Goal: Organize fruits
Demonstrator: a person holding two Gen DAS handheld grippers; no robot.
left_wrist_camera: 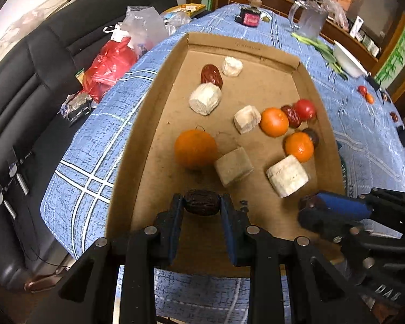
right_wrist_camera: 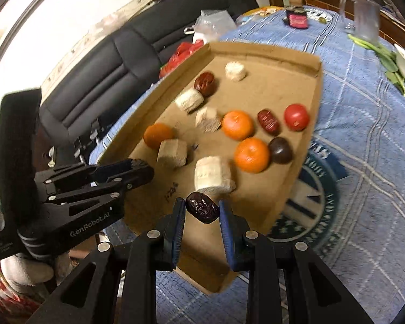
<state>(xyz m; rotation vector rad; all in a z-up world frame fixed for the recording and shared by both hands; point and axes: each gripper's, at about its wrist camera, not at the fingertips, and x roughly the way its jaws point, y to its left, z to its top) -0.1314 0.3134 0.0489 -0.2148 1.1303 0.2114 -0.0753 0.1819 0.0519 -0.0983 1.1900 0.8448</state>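
Two dried dates were pinched over the cardboard tray's (left_wrist_camera: 148, 113) near edge, one date (left_wrist_camera: 202, 202) in the left gripper's (left_wrist_camera: 202, 206) fingers, another date (right_wrist_camera: 202, 210) in the right gripper's (right_wrist_camera: 202, 212), so either thin end-grip could slip and drop fruit outside.

- The left wrist view looks steeply down along its own fingers (left_wrist_camera: 176, 216), close above the near end of the cardboard tray (left_wrist_camera: 148, 102).
- The right wrist view looks down its fingers (right_wrist_camera: 178, 216) from the tray's (right_wrist_camera: 314, 102) near right corner, equally close.
- Both share the tray beyond their jaws, the blue tablecloth (left_wrist_camera: 94, 124) and the black sofa (left_wrist_camera: 40, 81).
- Each sees the other gripper beside its jaws.
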